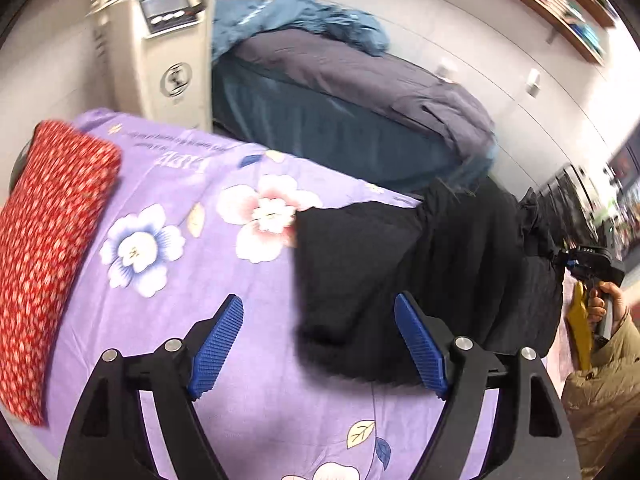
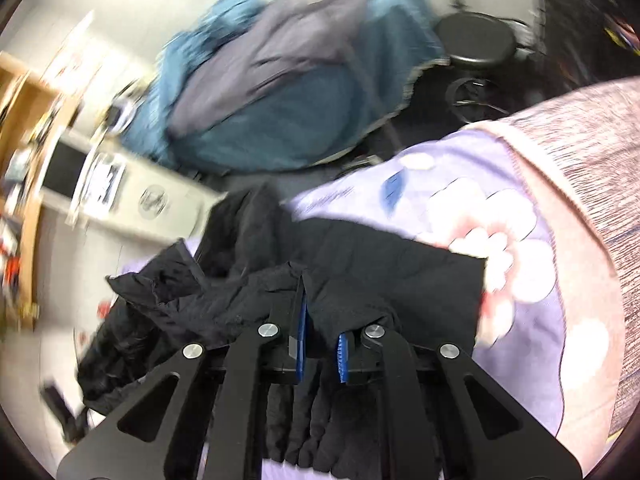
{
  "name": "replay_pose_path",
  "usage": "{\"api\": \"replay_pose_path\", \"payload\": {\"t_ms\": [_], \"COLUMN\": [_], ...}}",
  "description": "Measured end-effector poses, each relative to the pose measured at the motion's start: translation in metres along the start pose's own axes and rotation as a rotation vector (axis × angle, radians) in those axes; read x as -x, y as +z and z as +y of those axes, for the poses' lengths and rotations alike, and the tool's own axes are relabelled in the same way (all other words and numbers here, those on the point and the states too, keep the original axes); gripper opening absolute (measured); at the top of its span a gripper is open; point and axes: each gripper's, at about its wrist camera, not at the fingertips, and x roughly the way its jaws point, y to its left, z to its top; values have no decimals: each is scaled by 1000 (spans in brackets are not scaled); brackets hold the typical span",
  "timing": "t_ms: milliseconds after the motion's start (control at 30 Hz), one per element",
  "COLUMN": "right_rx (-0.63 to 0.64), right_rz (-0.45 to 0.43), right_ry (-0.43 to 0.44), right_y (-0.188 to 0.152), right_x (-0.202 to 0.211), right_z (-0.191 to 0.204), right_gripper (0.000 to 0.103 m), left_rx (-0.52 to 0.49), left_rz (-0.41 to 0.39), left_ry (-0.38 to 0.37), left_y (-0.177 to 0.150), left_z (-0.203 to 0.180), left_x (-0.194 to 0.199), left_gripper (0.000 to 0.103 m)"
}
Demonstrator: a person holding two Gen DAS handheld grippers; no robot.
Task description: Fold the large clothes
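A black padded jacket (image 1: 400, 264) lies on the right part of a purple flowered bedsheet (image 1: 192, 280), with one end lifted off the bed's right edge. My left gripper (image 1: 320, 344) is open and empty just above the sheet, its blue pads (image 1: 218, 344) to the left of the jacket's near edge. My right gripper (image 2: 320, 344) is shut on a fold of the jacket (image 2: 360, 264) and holds it up; it shows at the far right in the left wrist view (image 1: 588, 264).
A red flowered pillow (image 1: 48, 248) lies at the left end of the bed. A cream appliance (image 1: 160, 52) stands behind it. A second bed with grey and teal bedding (image 1: 352, 92) is beyond. A black stool (image 2: 476, 40) stands on the floor. A grey-pink blanket (image 2: 592, 184) lies at right.
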Motion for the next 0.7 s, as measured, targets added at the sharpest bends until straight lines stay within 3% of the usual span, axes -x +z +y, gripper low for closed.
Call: {"api": "replay_pose_path", "payload": {"t_ms": [67, 167, 267, 367, 400, 433, 567, 700], "right_rx": [-128, -394, -453, -371, -324, -282, -67, 114], "right_rz": [14, 89, 90, 59, 31, 3, -59, 32], "right_ry": [-7, 69, 127, 130, 123, 106, 41, -82], "right_y": [16, 13, 1, -3, -3, -3, -8, -30], "right_x": [-17, -54, -60, -45, -33, -23, 17, 14], "right_z": [-20, -56, -61, -52, -47, -44, -30, -36], "right_gripper": [13, 25, 37, 58, 73, 80, 82, 85], "left_rx": [-2, -92, -198, -268, -290, -303, -292, -251], "left_rz": [23, 68, 92, 102, 105, 110, 127, 173], "left_ry": [-1, -20, -41, -53, -38, -23, -44, -105], "left_y": [-1, -7, -13, -16, -15, -14, -1, 6], "left_z": [-3, -29, -62, -83, -88, -91, -89, -83], "left_x": [-7, -27, -51, -79, -90, -100, -128, -145], "left_gripper": [76, 77, 81, 85, 85, 85, 85, 86]}}
